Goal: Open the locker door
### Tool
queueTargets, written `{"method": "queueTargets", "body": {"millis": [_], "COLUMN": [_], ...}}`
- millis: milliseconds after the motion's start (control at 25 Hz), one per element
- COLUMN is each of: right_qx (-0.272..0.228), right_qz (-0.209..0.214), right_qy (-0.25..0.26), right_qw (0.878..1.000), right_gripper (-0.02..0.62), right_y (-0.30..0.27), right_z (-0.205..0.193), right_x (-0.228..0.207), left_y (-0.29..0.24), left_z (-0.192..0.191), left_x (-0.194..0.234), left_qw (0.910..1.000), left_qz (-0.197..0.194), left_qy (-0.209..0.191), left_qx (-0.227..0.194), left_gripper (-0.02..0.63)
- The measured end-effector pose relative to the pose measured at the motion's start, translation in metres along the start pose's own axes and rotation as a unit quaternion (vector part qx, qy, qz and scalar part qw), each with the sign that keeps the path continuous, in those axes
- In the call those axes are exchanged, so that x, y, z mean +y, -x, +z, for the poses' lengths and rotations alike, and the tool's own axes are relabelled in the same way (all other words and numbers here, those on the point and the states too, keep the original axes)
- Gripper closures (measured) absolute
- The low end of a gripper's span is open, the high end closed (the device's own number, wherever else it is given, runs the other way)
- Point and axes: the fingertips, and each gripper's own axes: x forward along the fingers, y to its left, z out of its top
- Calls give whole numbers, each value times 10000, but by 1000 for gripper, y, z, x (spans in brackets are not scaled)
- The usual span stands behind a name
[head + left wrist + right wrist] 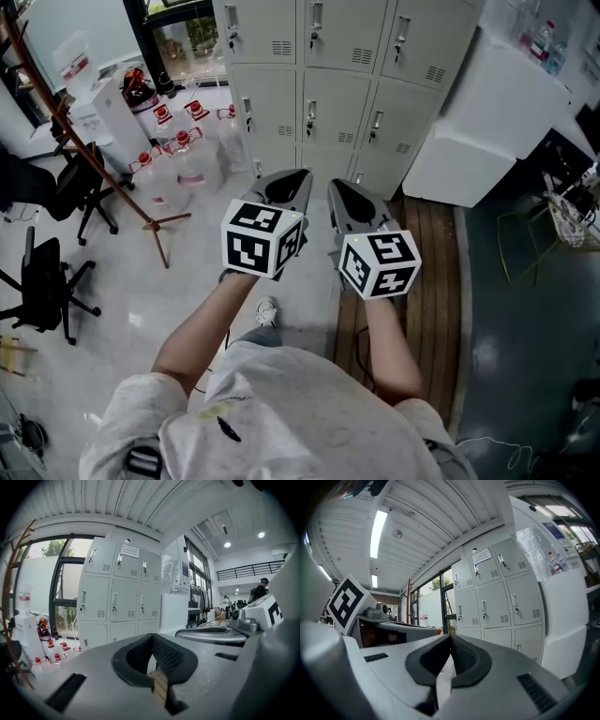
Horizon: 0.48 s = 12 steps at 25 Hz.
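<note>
A bank of grey lockers stands ahead, every door in view closed, each with a small handle and a vent. It also fills the left gripper view as the lockers and the right gripper view as the lockers. My left gripper and right gripper are held side by side in front of me, some way short of the doors and touching none. Both point toward the lockers. The left gripper has its jaws shut with nothing between them, and so does the right gripper.
Several water bottles with red caps stand on the floor left of the lockers, beside a wooden coat stand. Black office chairs are at the far left. A white cabinet adjoins the lockers on the right, over a wooden floor strip.
</note>
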Motion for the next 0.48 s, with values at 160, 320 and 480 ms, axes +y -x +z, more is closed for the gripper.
{"method": "queueTargets", "body": {"millis": [160, 320, 480], "right_qx": [-11, -21, 33], "right_qz": [0, -15, -20], "right_qy": [-37, -17, 54], "right_qw": [10000, 10000, 10000], "right_gripper": [592, 592, 592], "right_y": [-14, -36, -62], "right_z": [1, 5, 6], "right_x": [-8, -13, -20], "left_y": [-13, -29, -49], "left_z": [-2, 2, 5], "left_x": [10, 29, 50], "left_qw": [10000, 9999, 9997], "left_qz": [-12, -36, -113], "left_qy": [61, 118, 198], "left_qx": [13, -32, -76], "left_gripper": [599, 600, 598]}}
